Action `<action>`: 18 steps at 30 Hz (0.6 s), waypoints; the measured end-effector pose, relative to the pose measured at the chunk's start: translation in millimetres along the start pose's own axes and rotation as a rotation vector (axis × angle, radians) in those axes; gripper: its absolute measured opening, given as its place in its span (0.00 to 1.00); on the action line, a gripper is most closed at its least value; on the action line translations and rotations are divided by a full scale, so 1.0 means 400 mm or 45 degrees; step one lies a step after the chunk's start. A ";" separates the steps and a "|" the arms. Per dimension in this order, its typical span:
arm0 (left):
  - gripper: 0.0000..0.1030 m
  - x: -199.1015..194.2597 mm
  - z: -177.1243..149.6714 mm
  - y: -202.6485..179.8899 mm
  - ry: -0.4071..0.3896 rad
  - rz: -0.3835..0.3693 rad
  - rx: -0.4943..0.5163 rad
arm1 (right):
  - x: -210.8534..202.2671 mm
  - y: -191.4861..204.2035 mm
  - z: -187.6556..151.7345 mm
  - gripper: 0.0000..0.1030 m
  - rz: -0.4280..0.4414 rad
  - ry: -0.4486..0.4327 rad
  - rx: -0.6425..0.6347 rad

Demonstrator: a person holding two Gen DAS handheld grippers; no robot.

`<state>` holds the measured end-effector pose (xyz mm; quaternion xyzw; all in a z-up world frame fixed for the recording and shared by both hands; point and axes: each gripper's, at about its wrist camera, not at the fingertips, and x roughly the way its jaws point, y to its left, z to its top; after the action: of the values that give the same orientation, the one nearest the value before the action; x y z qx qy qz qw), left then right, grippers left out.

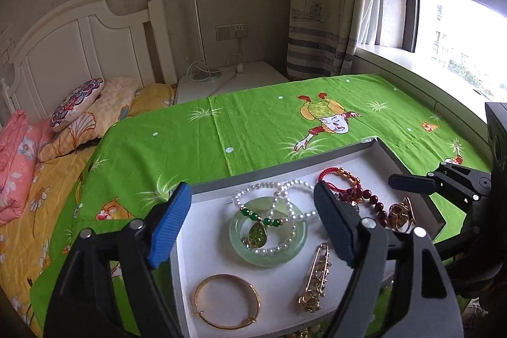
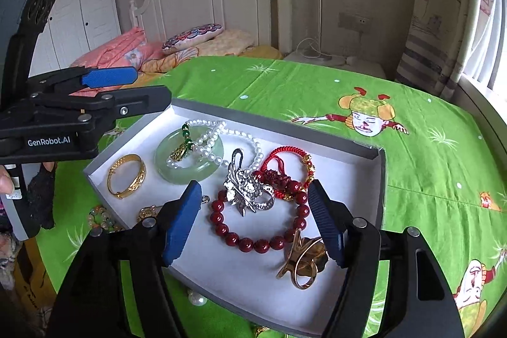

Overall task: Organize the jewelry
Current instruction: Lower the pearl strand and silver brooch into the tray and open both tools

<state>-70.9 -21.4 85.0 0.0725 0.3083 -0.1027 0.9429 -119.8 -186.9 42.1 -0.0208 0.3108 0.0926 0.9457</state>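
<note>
At left of the right wrist view, white lettering "GenRobot.AI" marks the left gripper [image 2: 139,86], its jaws wide apart and empty. Lower centre, the right gripper [image 2: 255,222] gapes empty over a red bead bracelet [image 2: 259,241] inside the white-lined jewelry tray [image 2: 378,170].

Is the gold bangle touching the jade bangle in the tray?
Apart. In the left wrist view, white tray lining shows between the gold bangle and the jade bangle; the right wrist view shows the same gap.
</note>
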 end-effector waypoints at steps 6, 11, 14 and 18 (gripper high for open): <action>0.98 -0.102 -0.039 0.058 -0.108 0.137 -0.067 | -0.099 -0.029 0.002 0.67 0.014 -0.105 0.055; 0.98 -0.174 -0.106 0.114 -0.126 0.131 -0.202 | -0.152 -0.044 -0.029 0.69 0.022 -0.136 0.086; 0.98 -0.198 -0.160 0.131 -0.114 0.167 -0.227 | -0.168 -0.040 -0.062 0.69 0.019 -0.128 0.074; 0.98 -0.218 -0.238 0.134 -0.083 0.210 -0.217 | -0.184 -0.025 -0.121 0.69 0.042 -0.092 0.063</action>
<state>-181.0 62.6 64.8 0.0137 0.2780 -0.0003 0.9605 -204.2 -213.5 46.3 0.0111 0.2789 0.1011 0.9549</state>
